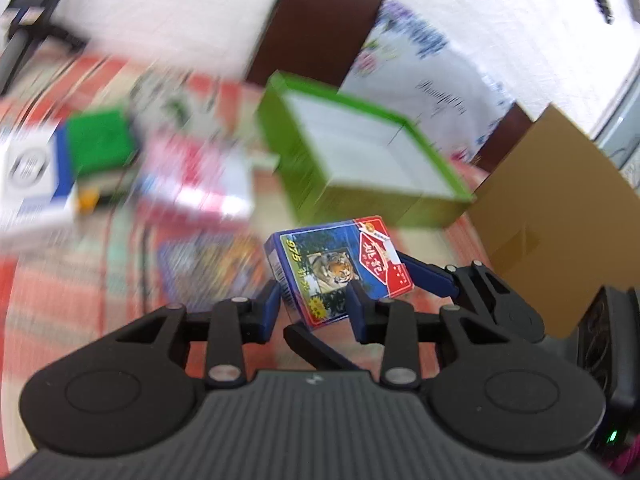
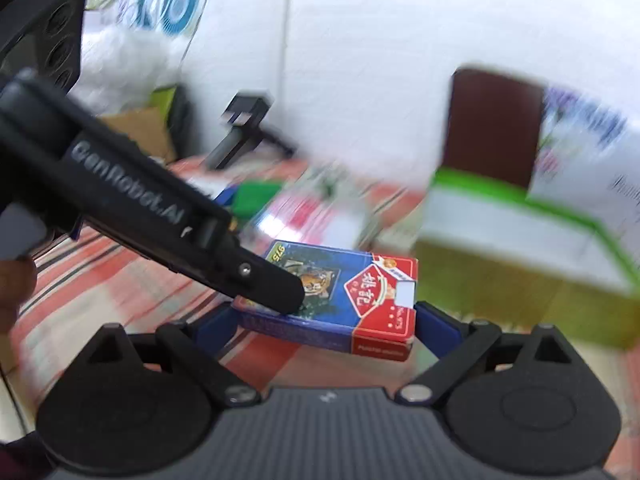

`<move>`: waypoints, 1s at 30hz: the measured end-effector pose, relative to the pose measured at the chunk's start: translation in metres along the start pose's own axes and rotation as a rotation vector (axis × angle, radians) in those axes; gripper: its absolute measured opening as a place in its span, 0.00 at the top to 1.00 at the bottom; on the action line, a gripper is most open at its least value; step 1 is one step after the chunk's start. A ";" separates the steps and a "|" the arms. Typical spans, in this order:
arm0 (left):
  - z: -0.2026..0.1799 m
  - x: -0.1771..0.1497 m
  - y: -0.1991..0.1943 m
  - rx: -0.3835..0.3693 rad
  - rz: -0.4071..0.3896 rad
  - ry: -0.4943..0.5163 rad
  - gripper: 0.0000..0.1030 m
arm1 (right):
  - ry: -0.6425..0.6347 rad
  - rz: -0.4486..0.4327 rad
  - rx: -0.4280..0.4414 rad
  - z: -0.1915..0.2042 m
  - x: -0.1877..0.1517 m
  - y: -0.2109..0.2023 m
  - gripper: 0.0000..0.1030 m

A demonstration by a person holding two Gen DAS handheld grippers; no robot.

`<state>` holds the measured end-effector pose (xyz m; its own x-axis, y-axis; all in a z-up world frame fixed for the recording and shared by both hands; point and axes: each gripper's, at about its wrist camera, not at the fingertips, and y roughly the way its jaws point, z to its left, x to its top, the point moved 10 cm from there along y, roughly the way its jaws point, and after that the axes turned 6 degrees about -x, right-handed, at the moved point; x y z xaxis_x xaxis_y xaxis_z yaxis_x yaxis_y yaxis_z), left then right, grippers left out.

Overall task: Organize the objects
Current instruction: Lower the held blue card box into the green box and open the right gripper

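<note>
Cards (image 1: 340, 272), a blue and red pack with a tiger on its face, are lifted clear of the striped table (image 1: 60, 300), pinched across the thin sides by the left claw (image 1: 314, 300). The right claw (image 2: 326, 320) is spread wide around the same pack, one pad at each end, seemingly touching but not clearly pressing. So the pack's long axis runs straight across the right claw's gap, ready for a handover by my reckoning. A green box (image 1: 360, 152) sits open just beyond, far and right, nearer the right claw.
</note>
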<state>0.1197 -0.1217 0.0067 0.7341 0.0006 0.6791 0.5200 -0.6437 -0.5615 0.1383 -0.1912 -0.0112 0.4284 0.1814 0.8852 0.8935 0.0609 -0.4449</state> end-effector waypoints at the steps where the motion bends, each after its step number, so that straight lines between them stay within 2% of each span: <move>1: -0.006 0.012 0.006 -0.011 -0.015 0.018 0.63 | 0.001 -0.024 -0.026 -0.010 0.008 0.002 0.06; 6: -0.030 0.061 0.047 -0.042 -0.084 0.123 0.63 | 0.052 -0.091 -0.139 -0.068 0.037 0.030 0.06; 9: -0.029 0.081 0.082 -0.044 -0.073 0.130 0.63 | 0.093 -0.074 -0.174 -0.108 0.052 0.048 0.06; 13: -0.021 0.085 0.123 -0.040 -0.022 0.121 0.63 | 0.137 -0.018 -0.199 -0.143 0.050 0.070 0.04; 16: -0.020 0.078 0.134 -0.009 -0.010 0.150 0.63 | 0.123 -0.010 -0.220 -0.145 0.043 0.072 0.00; 21: -0.025 0.073 0.116 -0.024 -0.028 0.152 0.62 | 0.125 -0.061 -0.236 -0.135 0.045 0.055 0.00; 25: -0.025 0.064 0.076 -0.020 -0.091 0.176 0.56 | 0.143 -0.106 -0.232 -0.116 0.042 0.028 0.01; 27: -0.018 0.053 0.057 -0.006 -0.104 0.171 0.54 | 0.153 -0.122 -0.202 -0.101 0.036 0.011 0.01; 30: 0.003 0.031 0.034 0.029 -0.089 0.137 0.54 | 0.185 -0.084 -0.124 -0.082 0.020 0.000 0.07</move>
<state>0.1612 -0.1417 0.0072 0.6192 -0.0490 0.7837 0.5943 -0.6231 -0.5085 0.1576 -0.2684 0.0173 0.3593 -0.0032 0.9332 0.9318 -0.0547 -0.3589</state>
